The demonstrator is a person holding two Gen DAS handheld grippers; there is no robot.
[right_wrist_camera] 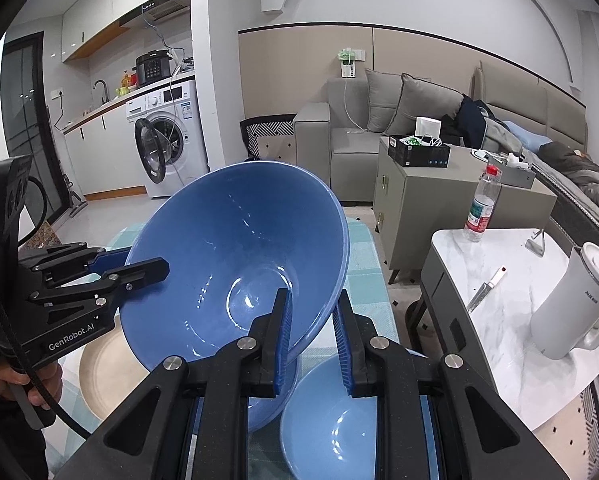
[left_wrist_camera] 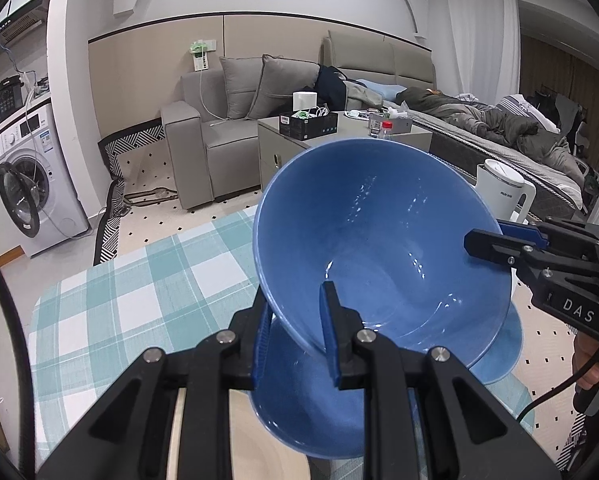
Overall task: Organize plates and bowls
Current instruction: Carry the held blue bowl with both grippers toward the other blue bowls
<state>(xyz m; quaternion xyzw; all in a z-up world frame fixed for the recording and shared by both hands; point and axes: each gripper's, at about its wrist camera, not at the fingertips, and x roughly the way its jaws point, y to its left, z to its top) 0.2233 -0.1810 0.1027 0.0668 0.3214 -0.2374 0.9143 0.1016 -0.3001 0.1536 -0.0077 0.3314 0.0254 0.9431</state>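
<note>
Between the two grippers, a big blue bowl [left_wrist_camera: 379, 248] hangs tilted: left gripper [left_wrist_camera: 295, 344] and right gripper [right_wrist_camera: 313, 344] each pinch opposite rim edges, angled inward.

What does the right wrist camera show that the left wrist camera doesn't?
Only the right wrist view shows the marble side table with a knife on it, the kitchen counter, and a beige plate on the tablecloth. Only the left wrist view shows the bed with bedding piled on it. Both show the big blue bowl, tilted and gripped at opposite rims by the left gripper and right gripper, plus the white kettle, sofa and washing machine.
</note>
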